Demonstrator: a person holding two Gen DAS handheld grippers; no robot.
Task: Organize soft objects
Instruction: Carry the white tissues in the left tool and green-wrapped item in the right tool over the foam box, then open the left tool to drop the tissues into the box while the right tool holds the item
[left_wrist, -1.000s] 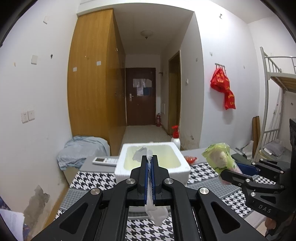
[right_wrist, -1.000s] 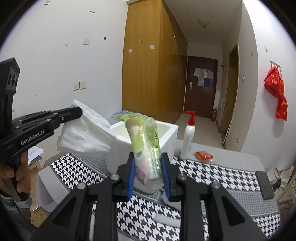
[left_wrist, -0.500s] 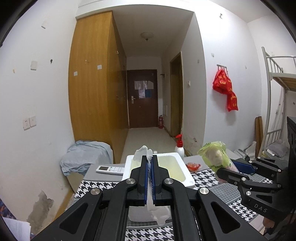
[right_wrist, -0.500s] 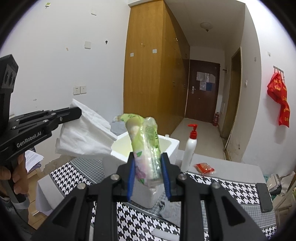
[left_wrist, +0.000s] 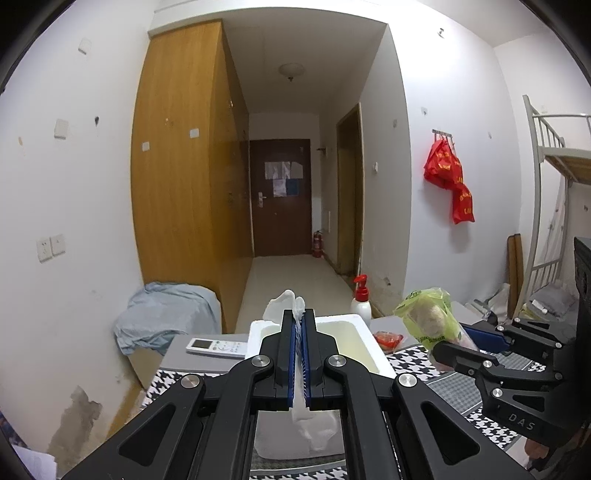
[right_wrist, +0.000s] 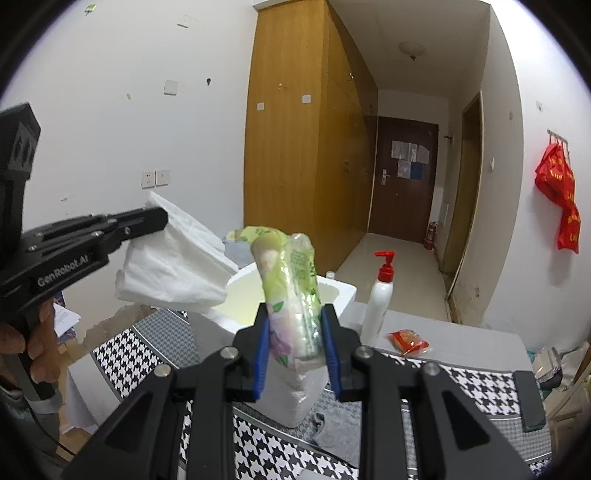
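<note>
Both grippers are loaded and held above the table's near edge, short of the foam box (left_wrist: 364, 345). The left gripper (left_wrist: 300, 332) is clamped on a white tissue wad (right_wrist: 173, 273), level and aimed at the box; the right gripper (right_wrist: 295, 332) is clamped on a green pack (right_wrist: 291, 291), upright. To finish well, I would bring each over the box opening, lower it inside, then release, one at a time, so that neither catches the rim.

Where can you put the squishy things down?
Inside the white foam box, whose pale hollow shows nothing in it. There is bare grey tabletop beyond the red packet. It is crowded where the pump bottle stands against the box.
</note>
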